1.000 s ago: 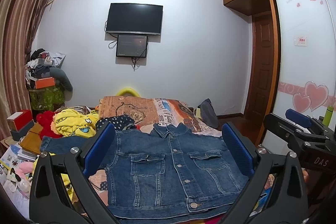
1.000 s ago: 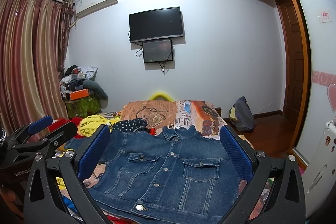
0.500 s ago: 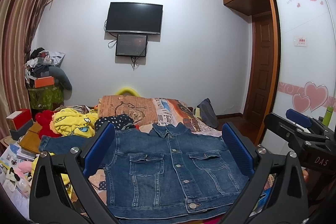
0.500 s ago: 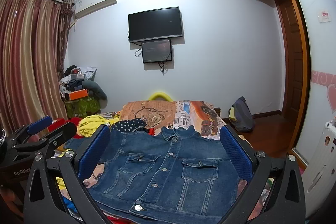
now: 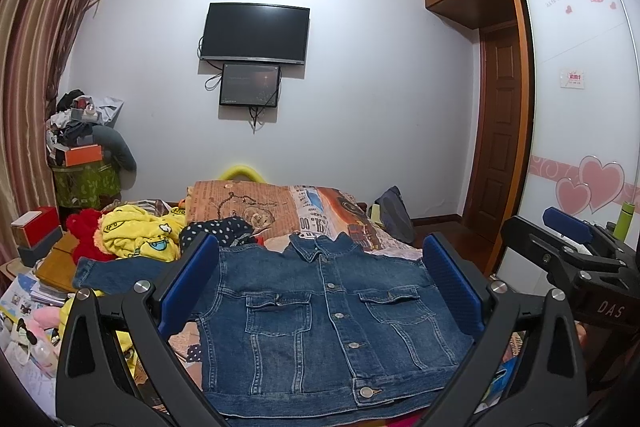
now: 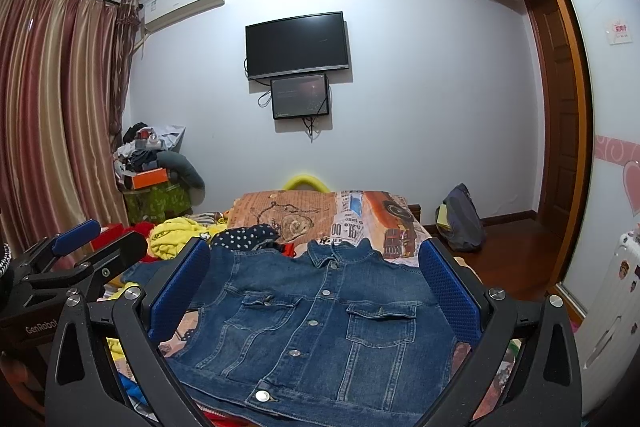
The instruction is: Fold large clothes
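Observation:
A blue denim jacket (image 5: 320, 315) lies flat, front up and buttoned, on the bed; it also shows in the right wrist view (image 6: 316, 311). Its left sleeve (image 5: 108, 273) is spread out to the left. My left gripper (image 5: 320, 285) is open and empty, hovering above the jacket near its hem. My right gripper (image 6: 314, 287) is open and empty, also above the jacket. Each gripper shows at the edge of the other's view: the right one (image 5: 576, 247) at right, the left one (image 6: 72, 255) at left.
A pile of yellow, red and dotted clothes (image 5: 140, 235) lies left of the jacket. A patterned bedspread (image 5: 280, 207) covers the bed behind. Boxes and books (image 5: 36, 239) are stacked at left. A backpack (image 6: 460, 223) sits on the floor at right, by a wardrobe (image 5: 580, 107).
Both views have drifted very slightly; the jacket and both grippers stay as they were.

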`<move>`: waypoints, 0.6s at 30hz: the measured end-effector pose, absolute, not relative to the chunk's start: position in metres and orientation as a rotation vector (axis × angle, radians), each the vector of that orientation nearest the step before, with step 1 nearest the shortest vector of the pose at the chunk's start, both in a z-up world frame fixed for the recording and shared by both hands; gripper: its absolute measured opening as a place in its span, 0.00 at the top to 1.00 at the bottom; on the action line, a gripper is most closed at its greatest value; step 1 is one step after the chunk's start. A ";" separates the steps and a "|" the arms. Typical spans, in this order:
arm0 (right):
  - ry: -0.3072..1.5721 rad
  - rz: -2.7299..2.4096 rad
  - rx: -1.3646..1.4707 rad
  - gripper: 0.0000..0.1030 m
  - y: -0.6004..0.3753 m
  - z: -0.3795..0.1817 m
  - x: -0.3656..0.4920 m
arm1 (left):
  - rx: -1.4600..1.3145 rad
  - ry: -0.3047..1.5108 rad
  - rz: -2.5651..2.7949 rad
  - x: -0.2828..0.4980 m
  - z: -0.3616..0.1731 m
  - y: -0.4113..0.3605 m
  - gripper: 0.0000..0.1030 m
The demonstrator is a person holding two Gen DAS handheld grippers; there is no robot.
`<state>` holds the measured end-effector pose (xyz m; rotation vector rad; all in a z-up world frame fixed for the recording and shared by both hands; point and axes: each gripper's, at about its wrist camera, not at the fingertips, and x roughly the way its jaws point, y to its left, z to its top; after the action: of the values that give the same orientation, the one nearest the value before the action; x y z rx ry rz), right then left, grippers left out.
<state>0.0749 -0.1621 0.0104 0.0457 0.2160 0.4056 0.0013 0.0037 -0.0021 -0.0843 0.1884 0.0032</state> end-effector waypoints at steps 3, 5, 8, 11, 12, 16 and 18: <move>0.217 0.405 0.045 0.00 -0.162 0.010 0.074 | -0.090 0.190 0.003 0.001 -0.002 0.006 0.00; 0.217 0.405 0.045 0.00 -0.162 0.010 0.074 | -0.093 0.192 0.004 0.001 -0.002 0.007 0.00; 0.222 0.404 0.045 0.00 -0.161 0.009 0.075 | -0.096 0.196 0.003 0.003 -0.003 0.009 0.00; 0.228 0.404 0.046 0.00 -0.162 0.009 0.077 | -0.095 0.197 0.003 0.004 -0.003 0.009 0.00; 0.230 0.403 0.046 0.00 -0.162 0.009 0.077 | -0.096 0.198 0.004 0.004 -0.003 0.010 0.00; 0.240 0.399 0.044 0.00 -0.161 0.009 0.082 | -0.099 0.205 0.003 0.009 -0.005 0.012 0.00; 0.247 0.397 0.044 0.00 -0.160 0.008 0.085 | -0.099 0.210 0.004 0.012 -0.006 0.013 0.00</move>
<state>0.0847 -0.1597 0.0076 0.0440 0.2466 0.3973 0.0121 0.0133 -0.0059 -0.0991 0.2100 0.0035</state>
